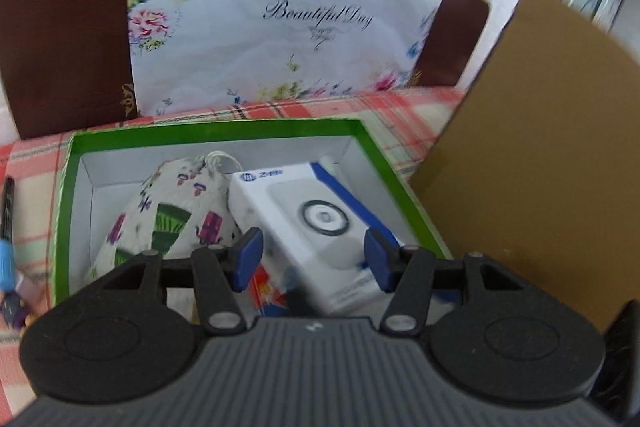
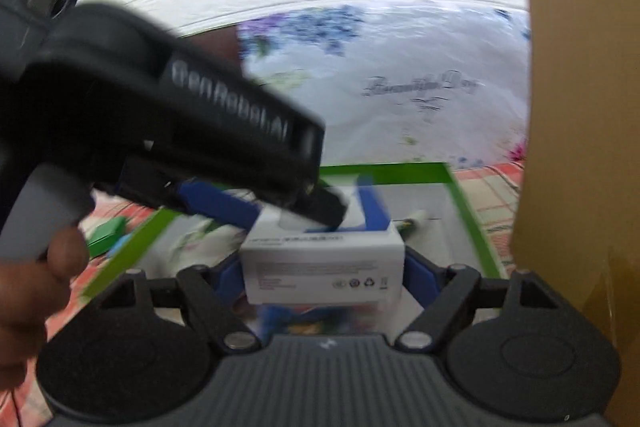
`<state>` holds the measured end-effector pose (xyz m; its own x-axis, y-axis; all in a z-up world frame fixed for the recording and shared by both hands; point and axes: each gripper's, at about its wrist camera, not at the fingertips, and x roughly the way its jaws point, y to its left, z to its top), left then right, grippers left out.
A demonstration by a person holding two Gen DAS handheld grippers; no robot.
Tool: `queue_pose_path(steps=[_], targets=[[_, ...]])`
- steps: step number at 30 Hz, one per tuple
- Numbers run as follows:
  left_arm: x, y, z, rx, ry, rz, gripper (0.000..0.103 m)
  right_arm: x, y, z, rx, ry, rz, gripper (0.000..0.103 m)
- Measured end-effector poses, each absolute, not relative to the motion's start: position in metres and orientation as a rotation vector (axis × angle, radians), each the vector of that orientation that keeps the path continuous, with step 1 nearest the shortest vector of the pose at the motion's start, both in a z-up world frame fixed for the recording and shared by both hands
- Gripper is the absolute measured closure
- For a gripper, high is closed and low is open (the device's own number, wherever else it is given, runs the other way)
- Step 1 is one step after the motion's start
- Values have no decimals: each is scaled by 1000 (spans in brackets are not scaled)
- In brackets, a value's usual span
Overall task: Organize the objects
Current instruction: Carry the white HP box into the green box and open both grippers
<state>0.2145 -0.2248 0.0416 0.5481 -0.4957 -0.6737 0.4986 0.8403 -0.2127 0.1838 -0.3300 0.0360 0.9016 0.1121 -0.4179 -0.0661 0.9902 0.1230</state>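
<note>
Two grippers on one white box (image 2: 322, 259). Right gripper (image 2: 323, 275): blue pads clamped against the white box's sides at its near end. Left gripper (image 1: 314, 257): jaws parted, poised over the top, clear of it. White box within green tray (image 1: 64, 187), just beside floral pouch (image 1: 168, 211). Beyond: checked tablecloth (image 1: 400, 115), cardboard sheet (image 1: 540, 167) at right, floral bag (image 1: 260, 27) against brown chair (image 1: 64, 39).

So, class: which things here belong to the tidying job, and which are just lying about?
Job: green-rimmed cardboard tray; white-and-blue product box, gripped by right gripper; floral drawstring pouch; left gripper, above tray.
Lying about: blue-capped marker; flowered cushion; brown cardboard panel.
</note>
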Motion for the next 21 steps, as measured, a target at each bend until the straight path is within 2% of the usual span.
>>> queue_pose_path(steps=[2, 7, 14, 21], targets=[[218, -232, 39, 38, 794, -572, 41, 190, -337, 32, 128, 415, 23, 13], [211, -223, 44, 45, 758, -549, 36, 184, -349, 26, 183, 382, 2, 13], [191, -205, 57, 32, 715, -517, 36, 146, -341, 33, 153, 315, -23, 13], [155, -181, 51, 111, 682, -430, 35, 118, -334, 33, 162, 350, 6, 13]])
